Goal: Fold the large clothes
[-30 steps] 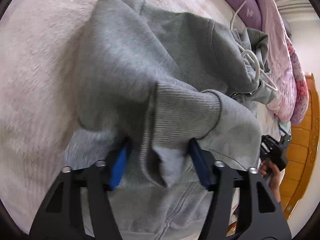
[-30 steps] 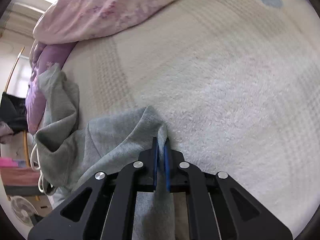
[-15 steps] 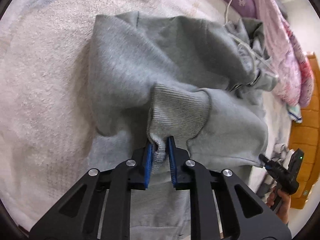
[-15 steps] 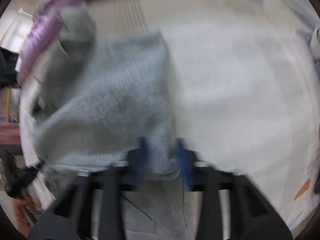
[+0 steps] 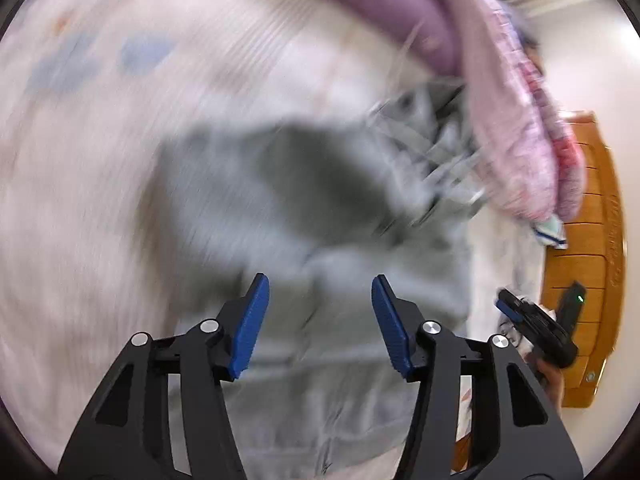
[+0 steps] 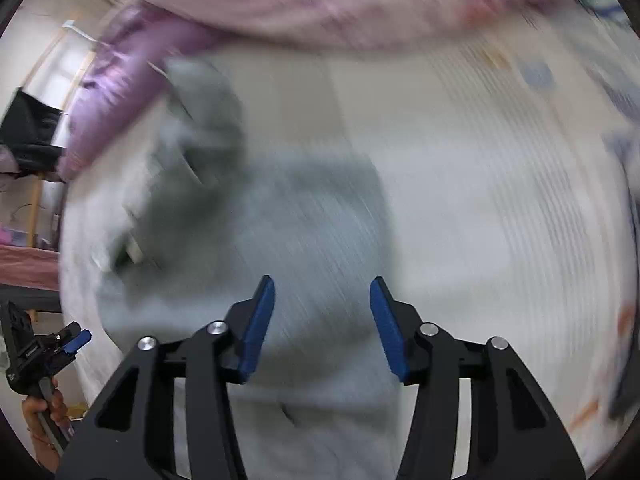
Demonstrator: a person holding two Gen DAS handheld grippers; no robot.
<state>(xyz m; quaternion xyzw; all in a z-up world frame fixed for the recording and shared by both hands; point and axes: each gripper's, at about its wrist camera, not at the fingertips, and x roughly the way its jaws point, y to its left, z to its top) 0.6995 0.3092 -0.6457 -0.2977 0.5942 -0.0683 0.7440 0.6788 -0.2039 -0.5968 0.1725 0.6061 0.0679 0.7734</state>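
Observation:
A grey sweatshirt [image 5: 304, 208] lies on the pale bed cover, blurred by motion; it also shows in the right wrist view [image 6: 304, 240]. My left gripper [image 5: 318, 312] is open and empty, raised above the sweatshirt's near part. My right gripper [image 6: 322, 316] is open and empty above the garment's near right edge. The right gripper also shows at the right of the left wrist view [image 5: 536, 320], and the left gripper at the lower left of the right wrist view [image 6: 44, 348].
A pink quilt [image 5: 516, 112] and a purple pillow [image 5: 392, 4] lie along the far side of the bed cover [image 6: 500, 200]. A wooden bed frame [image 5: 584, 248] stands at the right. White hangers [image 5: 452, 168] lie by the sweatshirt's far end.
Both grippers have opened and let go of the sweatshirt, then pulled back and up from it. The sweatshirt now lies folded over on the bed.

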